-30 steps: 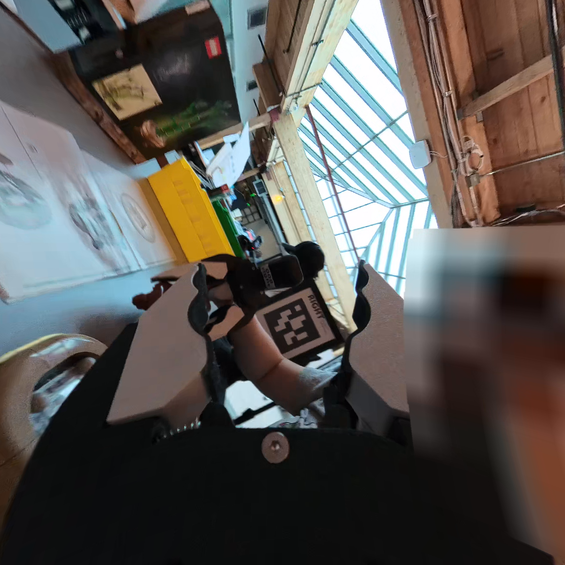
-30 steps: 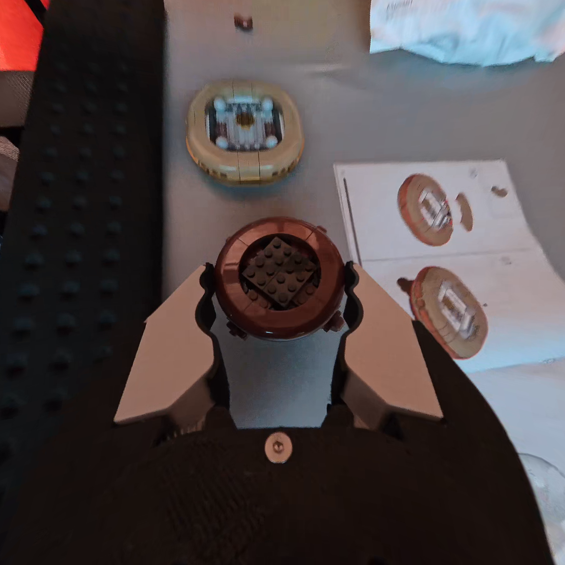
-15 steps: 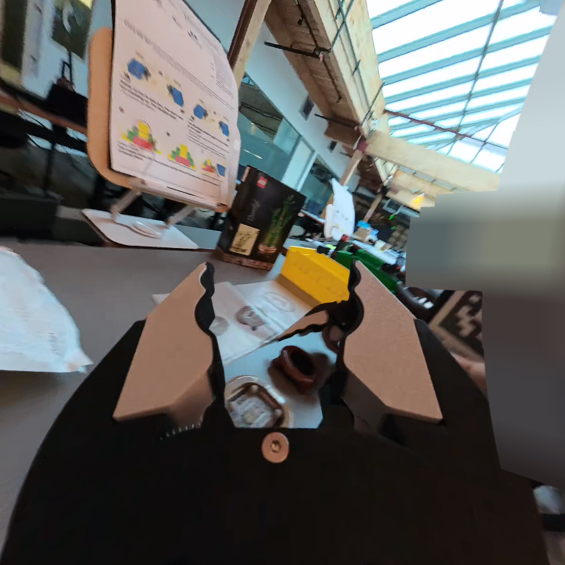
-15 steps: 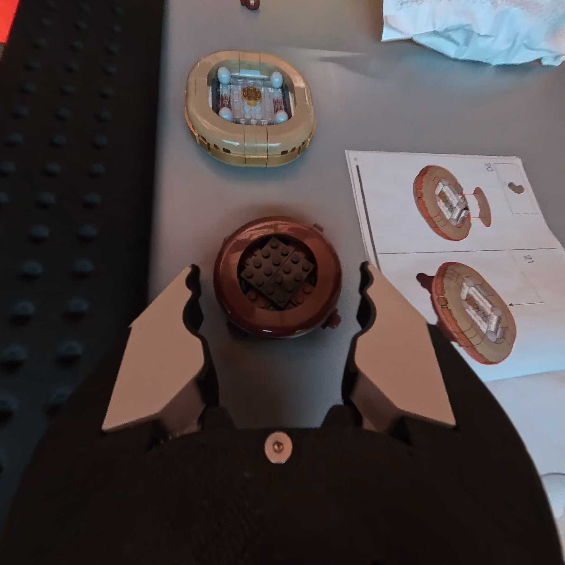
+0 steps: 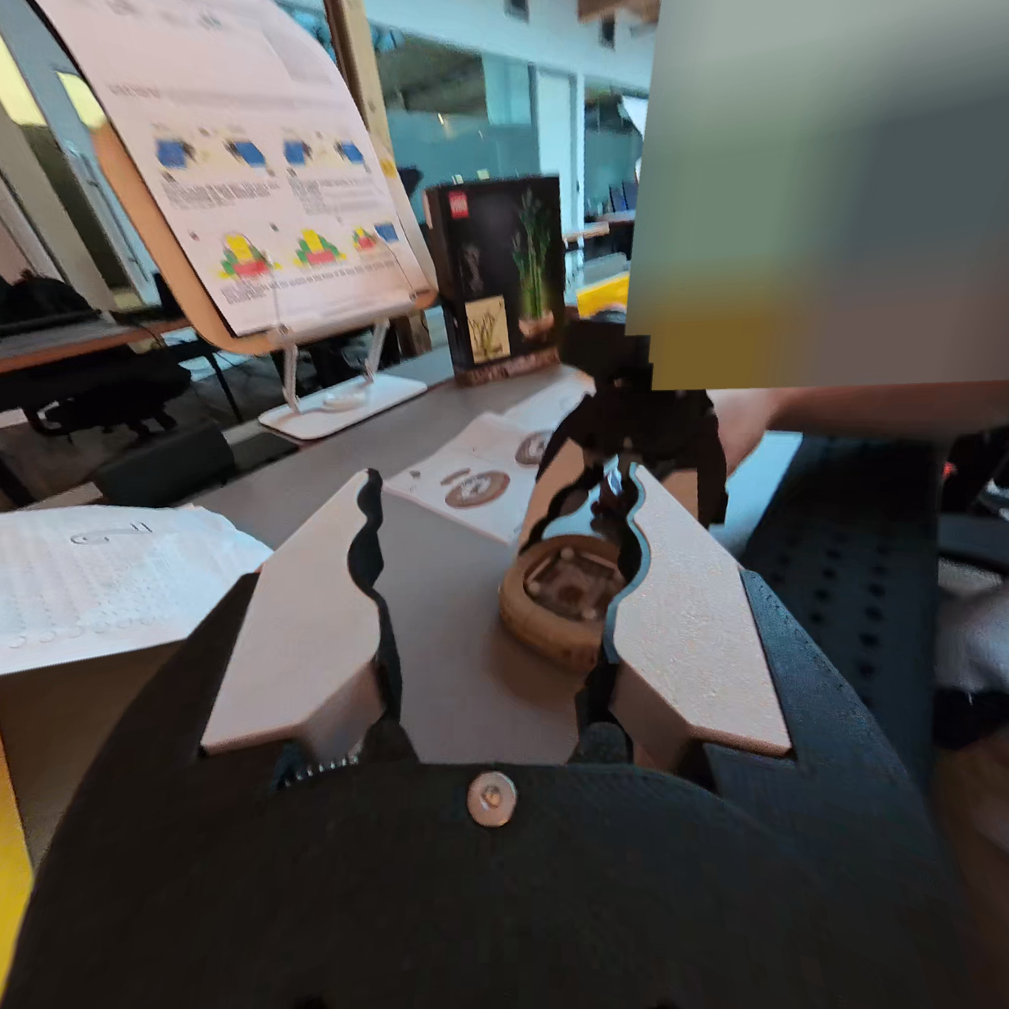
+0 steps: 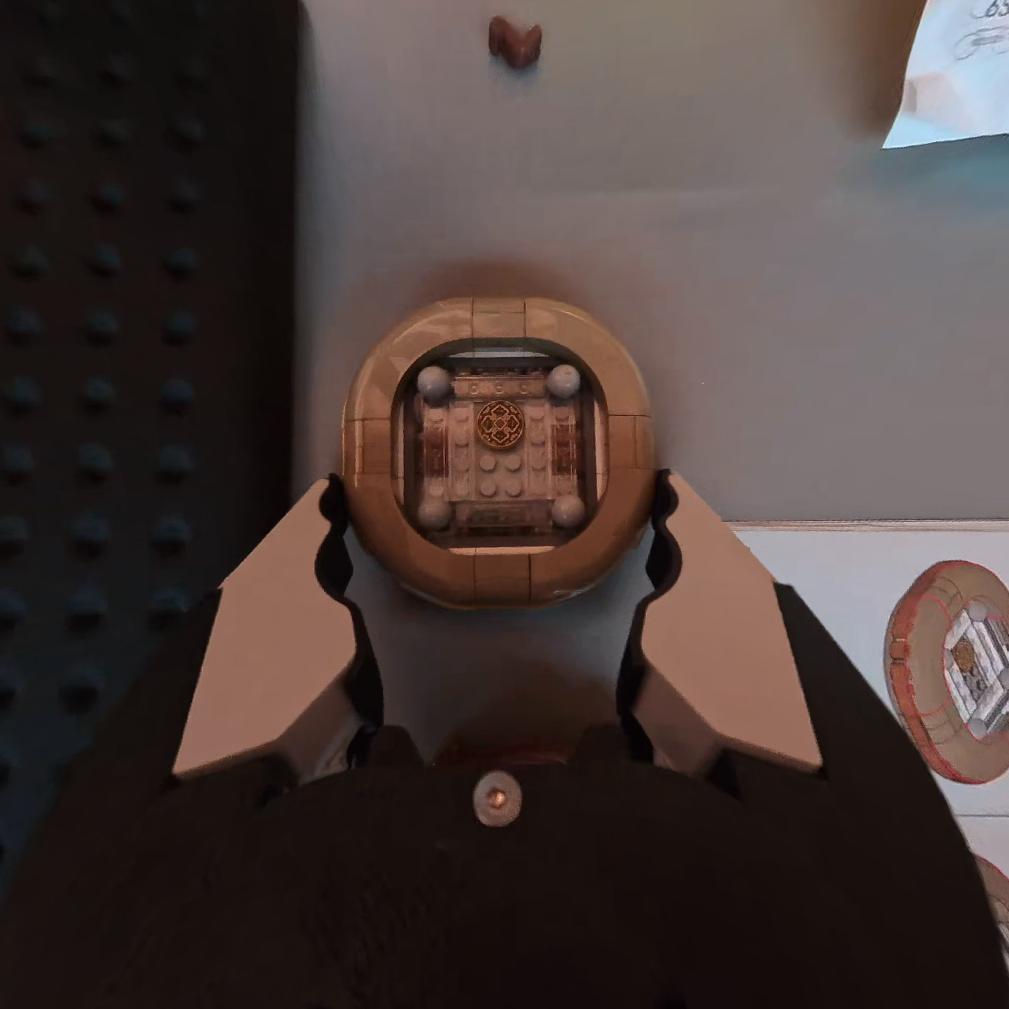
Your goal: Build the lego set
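Right gripper (image 6: 497,502) brackets the tan ring (image 6: 498,573), contact unclear; left gripper (image 5: 505,540) gapes, empty.

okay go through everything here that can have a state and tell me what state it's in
Right gripper: open, fingers flanking the tan ring.
Left gripper: open, empty.
Tan ring assembly: flat on the table, open side up.
Instruction booklet: lying open.
Small brown piece: loose on the table.

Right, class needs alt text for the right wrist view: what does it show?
Seen from above, the open right gripper straddles a round tan lego assembly on a grey table, though contact is unclear. A black studded baseplate lies left, an instruction booklet right, a small brown piece beyond.
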`<state>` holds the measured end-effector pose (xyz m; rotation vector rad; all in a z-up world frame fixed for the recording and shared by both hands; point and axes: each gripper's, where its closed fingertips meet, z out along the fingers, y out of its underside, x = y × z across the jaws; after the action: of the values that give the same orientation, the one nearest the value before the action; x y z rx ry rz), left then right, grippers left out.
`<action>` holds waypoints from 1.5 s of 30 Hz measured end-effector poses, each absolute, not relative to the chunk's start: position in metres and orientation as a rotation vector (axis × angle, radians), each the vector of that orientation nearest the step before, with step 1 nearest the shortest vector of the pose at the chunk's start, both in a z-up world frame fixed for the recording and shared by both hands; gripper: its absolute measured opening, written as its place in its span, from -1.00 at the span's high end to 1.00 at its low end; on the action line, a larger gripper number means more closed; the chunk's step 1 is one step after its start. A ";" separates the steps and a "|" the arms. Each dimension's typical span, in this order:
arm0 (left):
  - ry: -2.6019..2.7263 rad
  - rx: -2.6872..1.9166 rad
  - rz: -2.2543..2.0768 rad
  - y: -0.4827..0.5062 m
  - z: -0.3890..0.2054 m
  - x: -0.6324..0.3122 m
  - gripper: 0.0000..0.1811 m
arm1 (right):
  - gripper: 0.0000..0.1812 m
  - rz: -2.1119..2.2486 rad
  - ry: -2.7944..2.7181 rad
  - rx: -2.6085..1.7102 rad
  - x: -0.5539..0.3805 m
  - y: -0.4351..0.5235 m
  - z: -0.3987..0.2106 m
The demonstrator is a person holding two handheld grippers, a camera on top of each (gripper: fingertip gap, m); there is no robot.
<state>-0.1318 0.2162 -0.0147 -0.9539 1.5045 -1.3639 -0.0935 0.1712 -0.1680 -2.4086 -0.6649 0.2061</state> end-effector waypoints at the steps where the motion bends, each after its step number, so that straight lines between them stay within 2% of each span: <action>1: 1.569 -0.949 -1.346 0.214 -0.024 -0.132 0.03 | -0.22 0.219 -0.670 -2.422 -0.094 0.172 -0.168; 6: 1.838 -0.858 -1.167 0.204 -0.066 -0.126 -0.01 | -0.22 0.473 -0.606 -2.526 -0.096 0.171 -0.157; 11: 1.998 -0.725 -1.030 0.191 -0.097 -0.111 0.13 | -0.22 0.891 -0.547 -2.573 -0.092 0.171 -0.140; 19: 2.041 -0.634 -0.875 0.186 -0.116 -0.088 0.30 | -0.21 1.189 -0.490 -2.597 -0.086 0.176 -0.129; 20: 2.018 -0.630 -0.868 0.186 -0.116 -0.087 0.35 | -0.21 1.220 -0.460 -2.591 -0.085 0.178 -0.128; 22: 1.994 -0.585 -0.846 0.184 -0.116 -0.088 0.63 | -0.21 1.275 -0.412 -2.576 -0.082 0.180 -0.126; 26: 1.976 -0.659 -0.802 0.191 -0.112 -0.084 0.69 | -0.21 1.355 -0.327 -2.528 -0.078 0.185 -0.122; 30: 1.988 -0.742 -0.871 0.197 -0.115 -0.083 0.69 | -0.23 1.260 -0.445 -2.478 -0.073 0.182 -0.122; 34: 1.977 -0.808 -0.954 0.202 -0.112 -0.082 0.69 | -0.26 0.681 -0.748 -2.265 -0.063 0.191 -0.118; 36: 1.975 -0.821 -0.990 0.203 -0.111 -0.081 0.69 | -0.04 0.387 -0.878 -2.179 -0.057 0.194 -0.119; 39: 1.969 -0.870 -1.052 0.206 -0.109 -0.079 0.69 | 0.58 0.208 -0.858 -2.152 -0.047 0.204 -0.124; 42: 1.975 -0.954 -1.173 0.208 -0.105 -0.080 0.69 | 0.61 0.307 -0.811 -2.156 -0.051 0.204 -0.124; 45: 1.913 -1.084 -1.423 0.209 -0.085 -0.080 0.69 | 0.63 0.587 -0.646 -2.172 -0.058 0.201 -0.112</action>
<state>-0.0796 0.2094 -0.0854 -1.0842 1.9126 -1.4235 -0.0584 0.2012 -0.1121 -2.1717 -0.6465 0.5867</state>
